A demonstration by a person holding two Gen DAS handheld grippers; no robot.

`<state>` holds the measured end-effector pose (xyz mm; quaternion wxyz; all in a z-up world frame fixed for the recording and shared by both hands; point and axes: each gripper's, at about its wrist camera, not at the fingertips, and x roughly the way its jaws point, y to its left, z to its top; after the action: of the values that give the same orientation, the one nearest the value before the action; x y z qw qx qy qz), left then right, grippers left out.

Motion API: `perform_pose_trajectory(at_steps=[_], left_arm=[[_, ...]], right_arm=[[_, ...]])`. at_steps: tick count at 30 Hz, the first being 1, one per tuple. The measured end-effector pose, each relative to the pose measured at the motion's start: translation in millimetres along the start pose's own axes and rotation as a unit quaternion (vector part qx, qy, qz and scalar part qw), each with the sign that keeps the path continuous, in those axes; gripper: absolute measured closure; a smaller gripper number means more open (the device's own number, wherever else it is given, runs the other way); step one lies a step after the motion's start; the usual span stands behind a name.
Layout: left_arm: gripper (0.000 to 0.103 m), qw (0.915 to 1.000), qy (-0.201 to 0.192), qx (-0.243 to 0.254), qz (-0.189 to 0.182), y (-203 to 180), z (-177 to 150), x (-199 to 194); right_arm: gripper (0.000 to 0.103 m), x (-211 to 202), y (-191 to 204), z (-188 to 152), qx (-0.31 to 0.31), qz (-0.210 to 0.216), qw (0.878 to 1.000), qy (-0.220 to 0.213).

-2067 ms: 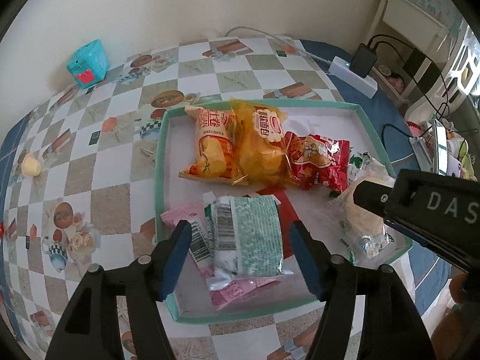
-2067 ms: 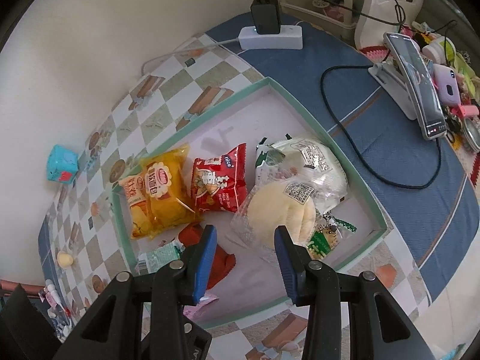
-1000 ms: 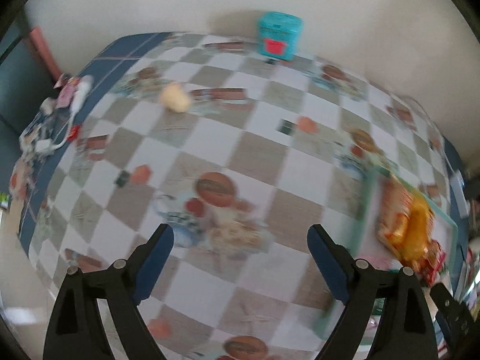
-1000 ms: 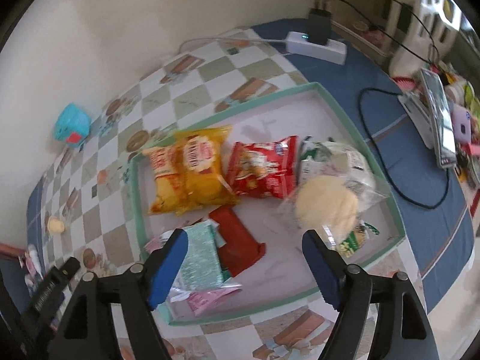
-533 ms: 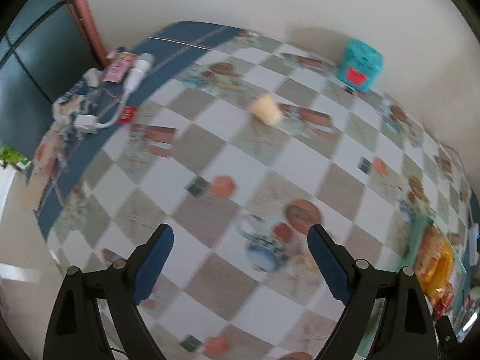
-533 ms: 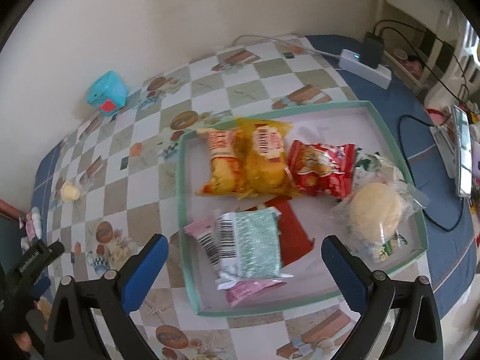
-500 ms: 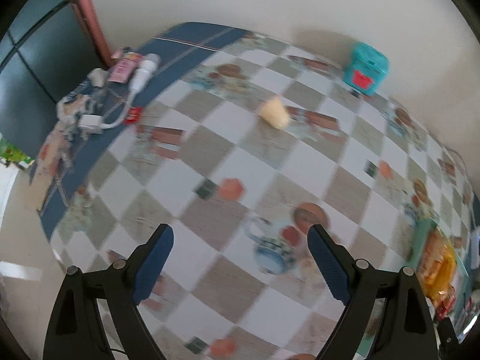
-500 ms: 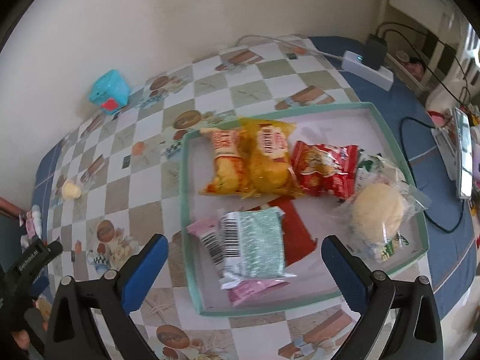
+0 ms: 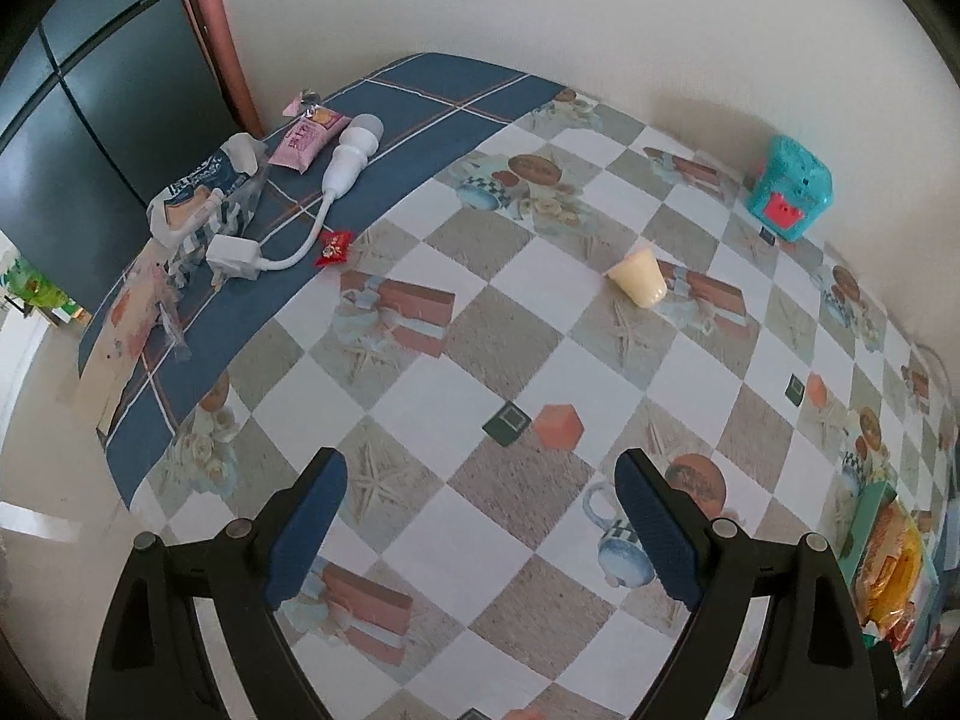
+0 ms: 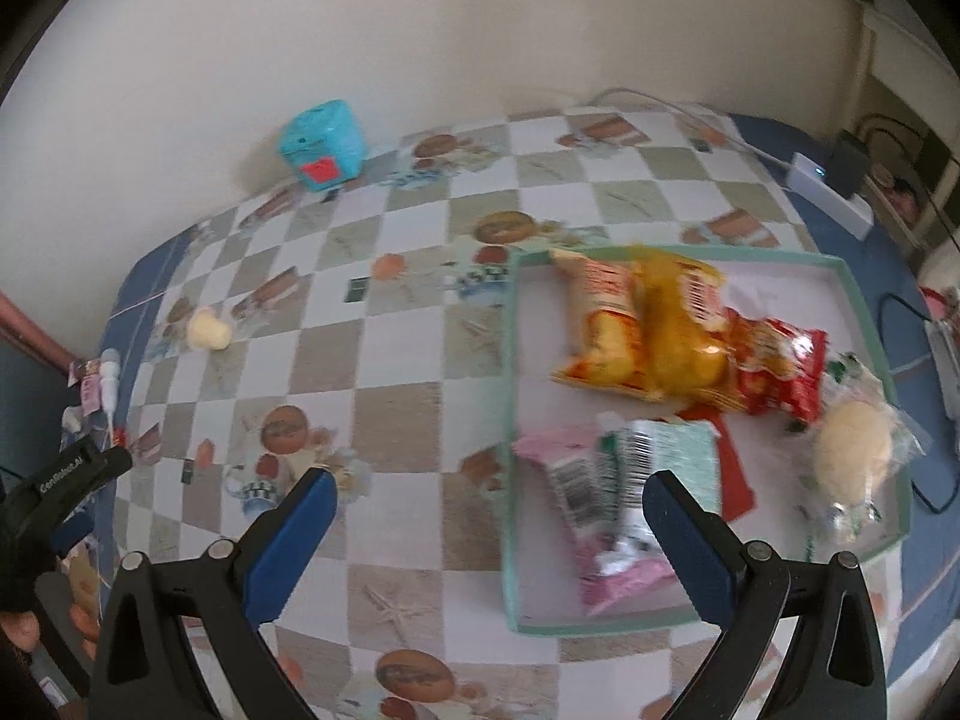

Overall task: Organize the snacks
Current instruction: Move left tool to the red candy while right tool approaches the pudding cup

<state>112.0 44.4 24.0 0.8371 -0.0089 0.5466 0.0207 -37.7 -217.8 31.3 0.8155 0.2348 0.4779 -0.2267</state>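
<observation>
The snacks (image 10: 654,336) lie bunched in my teal tray (image 10: 510,396) on the tabletop (image 10: 390,408), so they stay together: yellow, red, green and pink packets, 1 pale bun; both tools, left (image 9: 480,531) and right (image 10: 489,546), are released, gaping, holding nothing, above bare checkered cloth.

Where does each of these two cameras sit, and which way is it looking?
Left wrist view: sits on the left tool, looking down past its open blue fingers at the checkered table.
Right wrist view: sits on the right tool, open, facing the snack tray; the left tool shows at the left edge.
Both show the teal box and cream cup.
</observation>
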Motion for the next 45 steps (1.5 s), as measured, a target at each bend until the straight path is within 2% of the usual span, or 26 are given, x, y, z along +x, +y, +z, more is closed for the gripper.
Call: perform_pose_trajectory(at_steps=[5, 8, 11, 17, 23, 24, 27, 30, 32, 33, 34, 41, 45], left_arm=[[0.012, 0.9998, -0.004, -0.013, -0.016, 23, 19, 4], [0.012, 0.9991, -0.022, 0.020, -0.030, 36, 30, 7], [0.012, 0.9991, -0.023, 0.024, -0.026, 59, 48, 13], [0.012, 0.9980, -0.004, 0.027, -0.057, 110, 96, 32], [0.013, 0.9967, 0.014, 0.046, -0.066, 133, 126, 58], [0.015, 0.9957, 0.019, 0.051, -0.075, 134, 129, 64], [0.035, 0.9928, 0.041, 0.059, -0.096, 134, 133, 81], [0.037, 0.9902, 0.062, 0.060, -0.110, 133, 133, 98], [0.044, 0.9897, 0.073, 0.059, -0.108, 132, 133, 110], [0.052, 0.9897, 0.077, 0.059, -0.106, 131, 133, 115], [0.055, 0.9897, 0.081, 0.056, -0.105, 132, 133, 119], [0.057, 0.9890, 0.094, 0.040, -0.107, 133, 136, 143], [0.065, 0.9889, 0.096, 0.030, -0.110, 134, 139, 150]], right_arm=[[0.000, 11, 26, 3, -0.019, 0.020, 1.000, 0.000], [0.000, 18, 44, 7, -0.038, 0.034, 0.999, -0.002], [0.000, 24, 62, 11, -0.049, 0.040, 0.998, -0.005], [0.000, 43, 109, 32, -0.053, 0.097, 0.994, 0.005], [0.000, 64, 166, 61, -0.078, 0.131, 0.988, 0.009], [0.000, 68, 174, 66, -0.083, 0.136, 0.987, 0.009], [0.002, 86, 194, 78, -0.081, 0.164, 0.983, 0.028], [0.007, 107, 208, 84, -0.080, 0.175, 0.980, 0.051], [0.009, 119, 215, 87, -0.082, 0.173, 0.980, 0.061], [0.014, 125, 220, 88, -0.085, 0.167, 0.980, 0.066], [0.017, 133, 224, 89, -0.087, 0.161, 0.980, 0.072], [0.021, 169, 238, 97, -0.084, 0.139, 0.981, 0.108], [0.029, 182, 244, 99, -0.088, 0.134, 0.980, 0.119]])
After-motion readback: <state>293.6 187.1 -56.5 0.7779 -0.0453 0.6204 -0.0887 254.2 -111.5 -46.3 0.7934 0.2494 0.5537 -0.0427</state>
